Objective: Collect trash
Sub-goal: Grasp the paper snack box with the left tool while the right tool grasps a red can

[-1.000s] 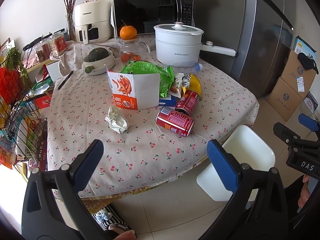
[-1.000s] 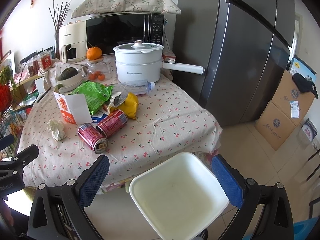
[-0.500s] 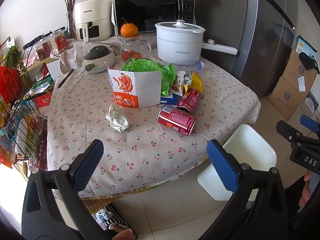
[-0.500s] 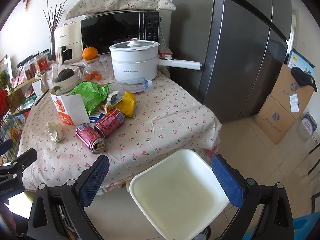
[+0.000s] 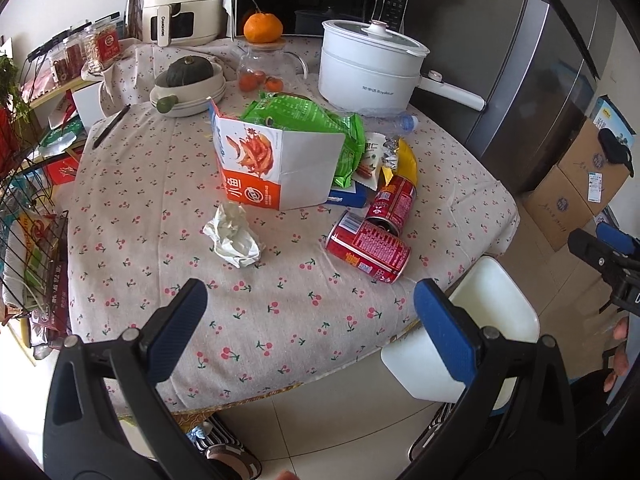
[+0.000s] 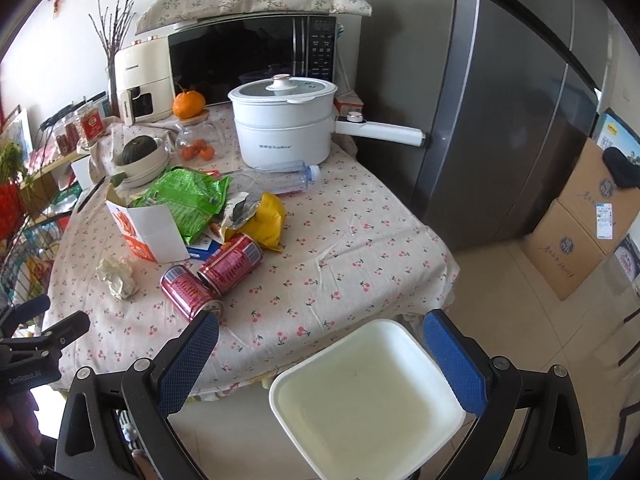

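Trash lies on a cherry-print tablecloth: a crumpled white tissue (image 5: 234, 236), two red cans (image 5: 370, 247) on their sides, an orange-and-white carton (image 5: 276, 168), a green bag (image 5: 308, 120), a yellow wrapper (image 6: 266, 218) and a clear plastic bottle (image 6: 282, 178). A white bin (image 6: 366, 394) stands on the floor by the table's near corner. My left gripper (image 5: 310, 328) is open and empty over the table's near edge. My right gripper (image 6: 320, 354) is open and empty, above the bin's rim.
A white electric pot (image 5: 370, 68), a microwave (image 6: 250, 58), an air fryer (image 5: 180, 2), a glass jar with an orange on top (image 5: 262, 62) and a bowl with a squash (image 5: 188, 84) stand at the back. A fridge (image 6: 516, 112) and cardboard boxes (image 6: 582, 224) are right. A wire rack (image 5: 28, 216) is left.
Both grippers have moved forward, closer to the table; the trash looks larger. Both stay open and empty. Nothing on the table has moved.
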The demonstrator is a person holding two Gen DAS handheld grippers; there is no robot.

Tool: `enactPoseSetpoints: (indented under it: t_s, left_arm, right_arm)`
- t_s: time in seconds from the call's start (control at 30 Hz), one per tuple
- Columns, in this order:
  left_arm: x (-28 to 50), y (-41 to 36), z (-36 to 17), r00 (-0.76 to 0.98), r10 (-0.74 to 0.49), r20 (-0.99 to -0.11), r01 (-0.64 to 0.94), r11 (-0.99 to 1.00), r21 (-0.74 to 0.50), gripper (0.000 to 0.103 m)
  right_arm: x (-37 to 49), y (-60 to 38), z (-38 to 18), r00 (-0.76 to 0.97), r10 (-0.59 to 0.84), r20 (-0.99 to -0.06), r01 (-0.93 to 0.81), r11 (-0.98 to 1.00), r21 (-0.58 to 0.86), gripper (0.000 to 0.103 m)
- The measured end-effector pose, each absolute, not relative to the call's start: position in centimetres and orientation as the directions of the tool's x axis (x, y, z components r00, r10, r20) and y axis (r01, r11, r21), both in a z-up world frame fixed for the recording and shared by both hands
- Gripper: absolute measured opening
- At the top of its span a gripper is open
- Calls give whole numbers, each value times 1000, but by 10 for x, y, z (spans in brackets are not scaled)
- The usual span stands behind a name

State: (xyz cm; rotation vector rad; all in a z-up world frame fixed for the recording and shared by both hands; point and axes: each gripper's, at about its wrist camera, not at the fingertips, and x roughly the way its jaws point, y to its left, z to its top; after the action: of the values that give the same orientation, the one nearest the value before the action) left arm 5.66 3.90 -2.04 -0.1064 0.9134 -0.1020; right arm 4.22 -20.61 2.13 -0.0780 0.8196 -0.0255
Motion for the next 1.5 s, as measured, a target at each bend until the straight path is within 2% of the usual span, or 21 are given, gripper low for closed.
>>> enactPoseSetpoints:
  t_s: [0.2,0.4,0.57,0.63,0.73,0.87,0.93,1.03,1.1,1.23,1.4,1.5]
  left_arm:
    - [103,56,-21,605,-124,-787,20,990,-141,103]
    - [156,72,-18,603,-122,-788,-92,971,-221,101]
    - [199,81,-27,579,-77,-812,-182,958,-221,84]
    - [206,86,-40,544,-90,-834,-226,942,-248,68]
    - [207,93,-51,524,-95,-846,-256,930,-263,51]
    - [200,99,-55,520,-120,-846,-255,923,-288,36]
    - [196,104,-56,522,-146,-840,-255,913,-317,23]
    - [187,112,-55,533,-159,-831,-248,909,-334,8]
    - [179,119,-51,553,-172,-815,-240,904,-353,3]
    - [160,123,-32,611,-185,-770,-185,912,-366,1]
    - [137,122,-16,666,-182,-724,-119,931,-344,1]
    - [127,128,-15,676,-205,-708,-108,922,-371,1]
  right_arm:
    - [88,-189,14,583,71,-809,-140,990,-14,103]
    - [121,-191,-17,567,86,-819,-121,992,21,103]
    - [144,-199,-33,542,46,-839,-97,995,-8,103]
    - [149,-198,-35,549,32,-835,-102,994,-30,103]
    - [153,-194,-38,537,39,-843,-124,992,-34,103]
    - [155,-187,-41,519,81,-851,-157,988,-1,103]
    - [155,-182,-43,511,104,-853,-179,984,13,103]
    - [156,-172,-52,472,171,-865,-224,972,70,103]
    - [159,-166,-61,425,219,-878,-247,961,120,103]
    - [162,-147,-80,362,259,-895,-290,944,156,97]
    - [167,-124,-107,315,240,-918,-350,929,123,89]
    - [171,-117,-118,312,225,-923,-368,924,101,86]
